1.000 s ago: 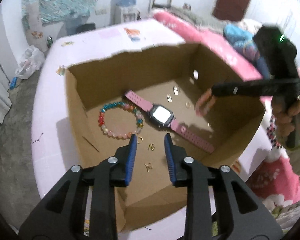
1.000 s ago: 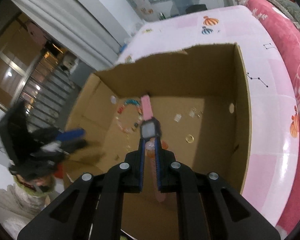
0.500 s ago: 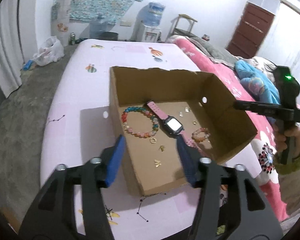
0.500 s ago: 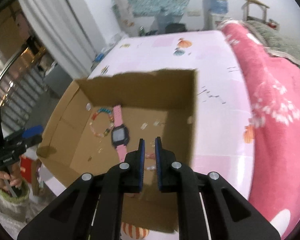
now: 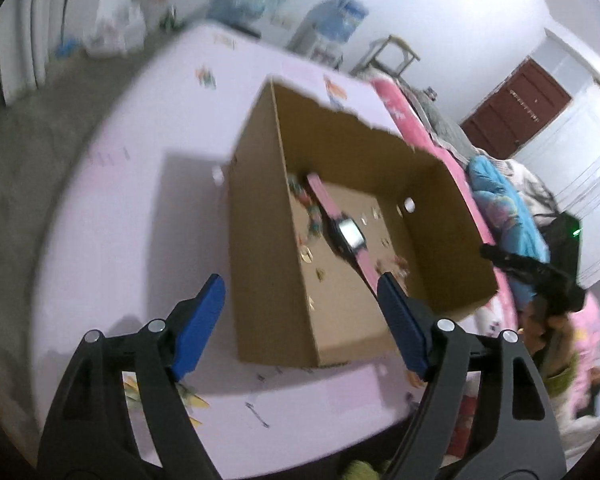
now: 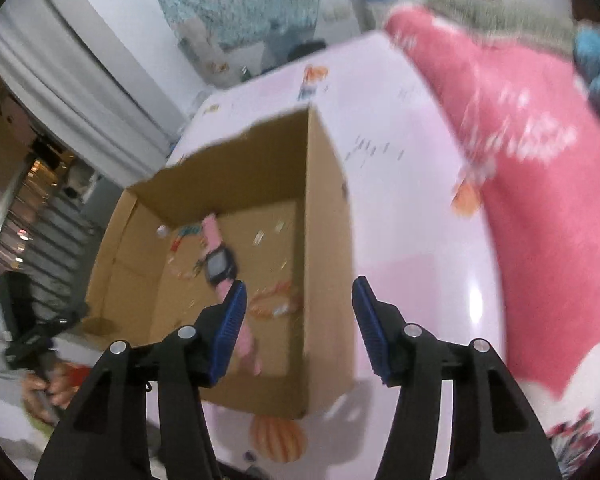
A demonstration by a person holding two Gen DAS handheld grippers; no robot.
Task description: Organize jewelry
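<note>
Pale pink bedcover (image 5: 148,208) lies under my open brown cardboard box (image 5: 268,264). Blur hides the small gold bits and beads inside. My pink-strapped watch (image 5: 342,232) lies flat on the box floor, strap running front to back. My left gripper (image 5: 300,312) and right gripper (image 6: 298,320) both gape wide, holding nothing.

I am seeing motion blur smearing both views; the bead bracelet (image 5: 306,210) is partly hiding behind the cardboard box (image 5: 268,248) wall, small gold pieces (image 5: 307,257) are too blurred to identify.

Spread right gripper (image 6: 298,330) above cardboard box (image 6: 326,240)
</note>
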